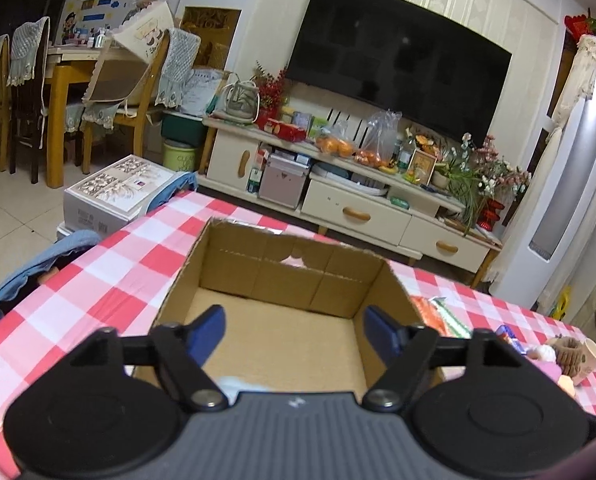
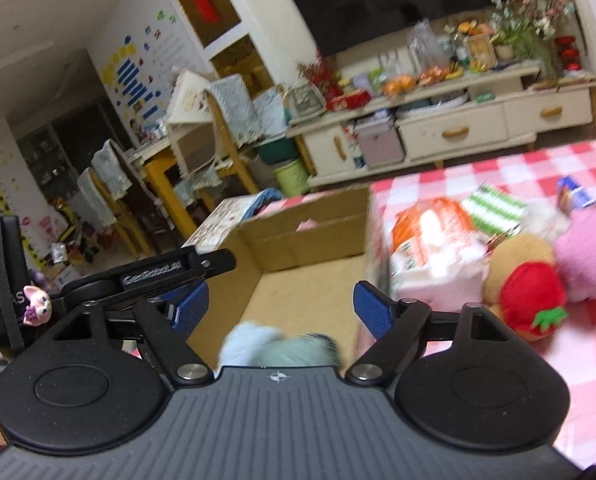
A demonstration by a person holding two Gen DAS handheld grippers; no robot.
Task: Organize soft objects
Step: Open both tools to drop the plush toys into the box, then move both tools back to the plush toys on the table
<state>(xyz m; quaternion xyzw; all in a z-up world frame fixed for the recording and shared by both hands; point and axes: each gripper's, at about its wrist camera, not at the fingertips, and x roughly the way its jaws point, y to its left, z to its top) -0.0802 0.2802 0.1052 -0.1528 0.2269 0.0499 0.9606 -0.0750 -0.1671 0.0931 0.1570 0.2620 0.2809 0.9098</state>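
Observation:
An open cardboard box [image 1: 281, 268] stands on the red-and-white checked table [image 1: 97, 280]. My left gripper [image 1: 295, 330] is open and empty above the box's near part. A pale blue-white soft toy [image 2: 277, 346] lies in the box's near end, just under my right gripper [image 2: 281, 306], which is open and empty over the box [image 2: 310, 232]. A sliver of the toy shows in the left wrist view [image 1: 233, 384]. To the right of the box lie tissue packs [image 2: 434, 256], a brown plush with a red strawberry [image 2: 530, 300] and a pink plush [image 2: 590, 252].
The other gripper's body [image 2: 153, 270] sits at the box's left side in the right wrist view. A paper cup and small plush toys [image 1: 570, 356] lie at the table's right. A TV cabinet [image 1: 338, 184], chairs [image 1: 25, 92] and a box on the floor [image 1: 117, 196] stand beyond.

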